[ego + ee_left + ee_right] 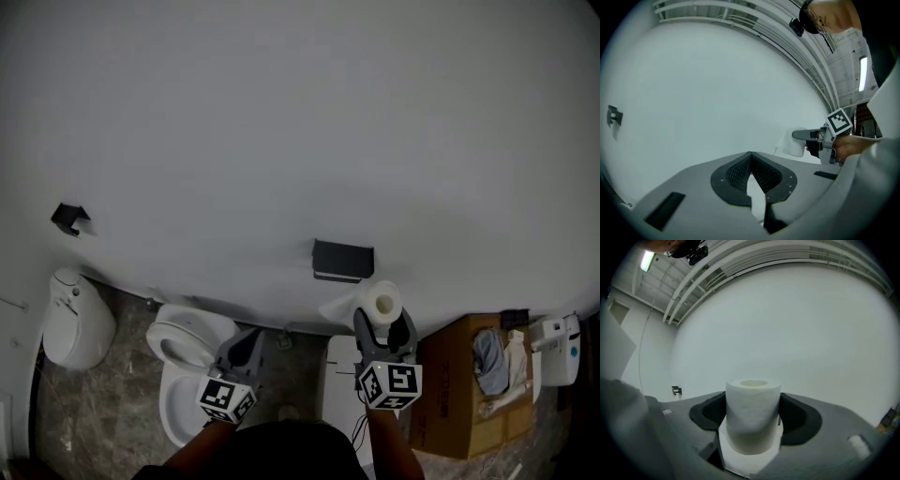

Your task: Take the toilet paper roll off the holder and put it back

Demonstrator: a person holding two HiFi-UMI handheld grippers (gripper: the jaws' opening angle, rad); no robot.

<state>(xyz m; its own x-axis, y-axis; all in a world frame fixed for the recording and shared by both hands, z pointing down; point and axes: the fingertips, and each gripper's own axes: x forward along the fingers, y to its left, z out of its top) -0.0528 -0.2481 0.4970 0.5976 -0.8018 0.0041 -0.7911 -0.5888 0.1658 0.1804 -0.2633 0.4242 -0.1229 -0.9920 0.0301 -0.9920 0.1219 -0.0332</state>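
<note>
R gripper (383,328) is clamped on the toilet paper roll (382,302), a jaw on each side. The roll stands upright w/ its core hole facing up and a loose sheet trailing off toward the toilet (183,342). Roll is off the black holder (342,261), held just below and to the right of it, near the white wall (300,141). L gripper (750,157) has its jaws closed tip to tip w/ nothing between them, next to the toilet in the head view. A cardboard box (450,394) sits on the floor at the right.
</note>
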